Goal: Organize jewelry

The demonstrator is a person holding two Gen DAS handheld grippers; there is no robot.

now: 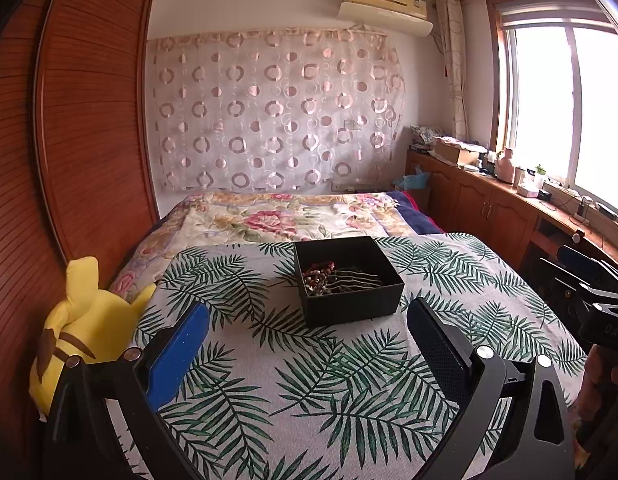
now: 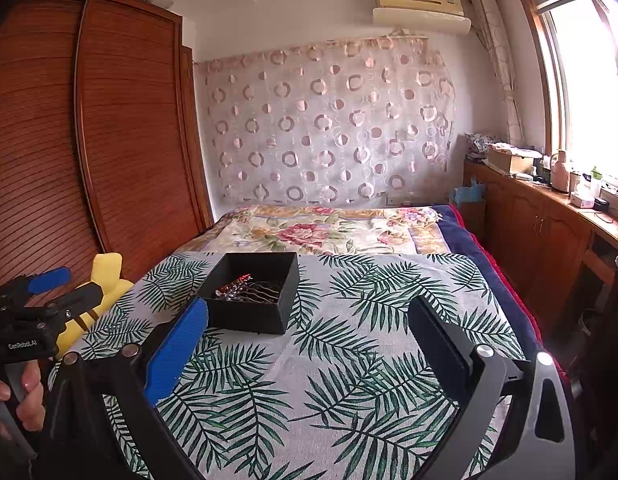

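A black open box (image 1: 351, 304) stands on the leaf-print cloth (image 1: 269, 360) on the bed. Inside it lie red-beaded hair pins (image 1: 329, 278) with wavy metal prongs. In the right wrist view the box (image 2: 245, 314) stands left of centre, with the pins (image 2: 245, 292) inside. My left gripper (image 1: 307, 332) is open and empty, held just in front of the box. My right gripper (image 2: 307, 334) is open and empty, to the right of the box and nearer to me. Each gripper also shows at the edge of the other's view.
A yellow plush toy (image 1: 81, 328) lies at the bed's left edge against the wooden wardrobe (image 1: 69, 140). A floral blanket (image 1: 277, 216) covers the far half of the bed. A wooden cabinet (image 1: 509, 208) with clutter runs along the right under the window.
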